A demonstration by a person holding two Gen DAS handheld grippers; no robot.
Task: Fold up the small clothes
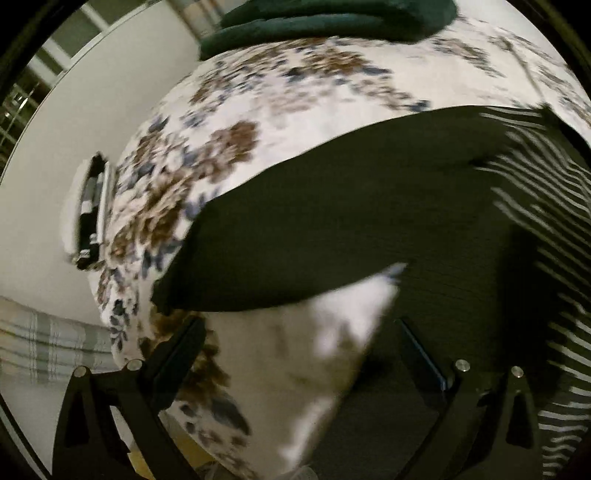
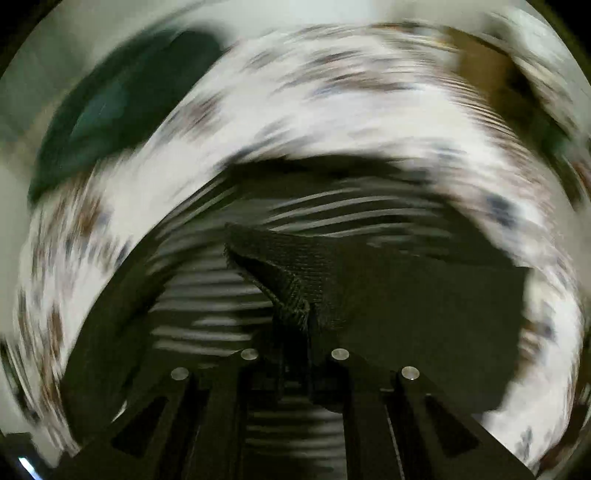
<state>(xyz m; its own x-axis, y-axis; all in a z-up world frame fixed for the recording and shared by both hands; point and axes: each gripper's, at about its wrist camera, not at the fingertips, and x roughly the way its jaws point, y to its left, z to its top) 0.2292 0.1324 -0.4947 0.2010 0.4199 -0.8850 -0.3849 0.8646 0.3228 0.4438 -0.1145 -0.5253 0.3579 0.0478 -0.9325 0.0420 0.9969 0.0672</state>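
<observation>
A dark knit garment (image 1: 351,206) lies on the floral bedsheet (image 1: 280,92), and its right part is black with white stripes (image 1: 546,206). My left gripper (image 1: 299,328) hovers over the garment's near edge, open, with its fingers wide apart and nothing pinched. The right wrist view is heavily blurred. There my right gripper (image 2: 297,332) is shut on a raised fold of the dark garment (image 2: 291,291). The striped cloth (image 2: 221,295) spreads below and to the left of it.
A folded dark green cloth (image 1: 332,18) lies at the far edge of the bed, and shows as a green blur (image 2: 110,110) in the right wrist view. A black-and-white object (image 1: 90,214) sits at the bed's left edge. Plaid fabric (image 1: 44,343) is at the lower left.
</observation>
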